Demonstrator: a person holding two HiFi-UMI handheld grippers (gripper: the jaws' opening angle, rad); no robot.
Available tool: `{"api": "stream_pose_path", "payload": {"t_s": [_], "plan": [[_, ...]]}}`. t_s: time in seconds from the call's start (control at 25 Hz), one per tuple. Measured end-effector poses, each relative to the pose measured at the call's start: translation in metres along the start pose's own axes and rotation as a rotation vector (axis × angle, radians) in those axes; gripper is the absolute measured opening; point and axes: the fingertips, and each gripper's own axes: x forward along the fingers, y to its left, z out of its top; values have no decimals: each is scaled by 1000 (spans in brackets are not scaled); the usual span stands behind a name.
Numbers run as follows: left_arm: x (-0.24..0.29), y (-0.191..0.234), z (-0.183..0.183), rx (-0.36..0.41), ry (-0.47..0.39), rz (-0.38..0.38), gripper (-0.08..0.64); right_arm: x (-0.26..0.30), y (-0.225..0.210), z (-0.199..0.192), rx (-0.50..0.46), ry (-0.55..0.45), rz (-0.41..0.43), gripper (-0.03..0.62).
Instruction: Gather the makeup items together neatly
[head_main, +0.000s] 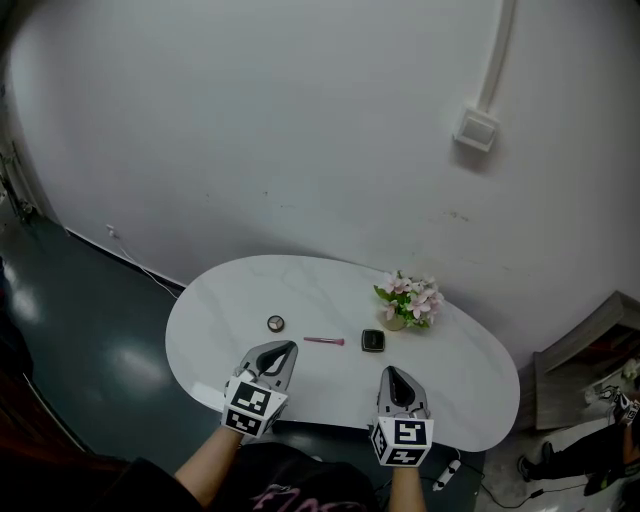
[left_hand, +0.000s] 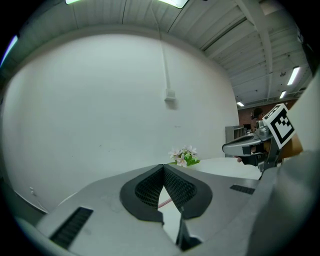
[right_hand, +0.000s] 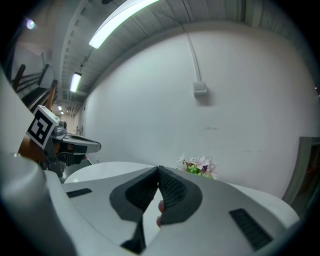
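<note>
Makeup things lie in a short row on the white table (head_main: 225, 300), each one apart from the next. The little round pot (head_main: 275, 323) is just past the tips of the left tongs (head_main: 284, 349), a bit to their left. The pink stick (head_main: 324, 341) lies flat, ahead of the gap between the two tongs. The black square box (head_main: 373, 341) is just ahead of the right tongs (head_main: 390, 373), a bit to their left, and the flowers (head_main: 410, 298) stand further out behind it.

Both tongs hang over the near edge of the table. Each pair is pressed together at the tips and holds nothing.

I think the three still sit too far apart to be a neat bunch. To move one well, open the tongs wide first. Come down over the middle of the thing. Squeeze softly, as the stick may roll. Set it down close to the next one without bumping it.
</note>
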Motion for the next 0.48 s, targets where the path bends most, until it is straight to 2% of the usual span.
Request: {"api": "stream_pose_path", "payload": {"t_s": [0.28,0.48], "plan": [[0,0,4,-49,-16,4,11,-8,-3,-1,-12,-6,-14,63],[2,-6,5,-46,-19,-8,11,-11,-9,0,-13,-10,-21,63]]}}
